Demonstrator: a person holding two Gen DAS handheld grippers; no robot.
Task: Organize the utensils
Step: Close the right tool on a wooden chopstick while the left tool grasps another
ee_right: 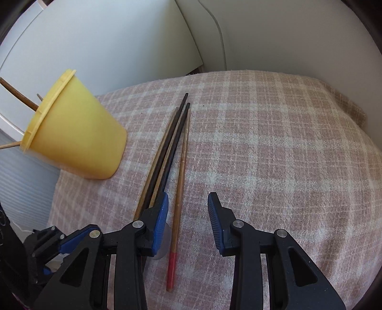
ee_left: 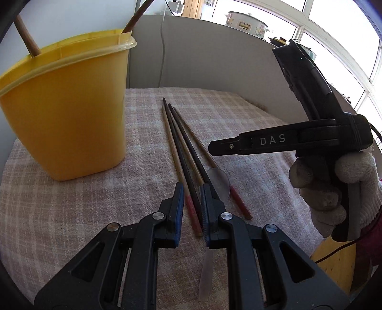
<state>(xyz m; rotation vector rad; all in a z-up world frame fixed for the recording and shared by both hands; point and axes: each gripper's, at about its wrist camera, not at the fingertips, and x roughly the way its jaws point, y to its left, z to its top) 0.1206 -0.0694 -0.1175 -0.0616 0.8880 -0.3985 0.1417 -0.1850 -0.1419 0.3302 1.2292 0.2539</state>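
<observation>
Several chopsticks (ee_left: pixel 183 152), black and tan with red ends, lie together on the checked cloth (ee_left: pixel 71 214); they also show in the right wrist view (ee_right: pixel 172 147). A clear plastic spoon (ee_left: pixel 219 181) lies under them. A yellow cup (ee_left: pixel 64 109) with wooden sticks in it stands at the left, and shows in the right wrist view (ee_right: pixel 76 138). My left gripper (ee_left: pixel 192 190) is open, its jaws on either side of the chopsticks' red ends, not closed on them. My right gripper (ee_right: pixel 187 199) is open above the chopsticks; it appears in the left wrist view (ee_left: pixel 222 147) at the right.
The checked cloth (ee_right: pixel 274 155) covers the table up to a white wall (ee_right: pixel 286 35) at the back. A window with pots on its sill (ee_left: pixel 246 21) is at the far right. The cloth's right edge drops off.
</observation>
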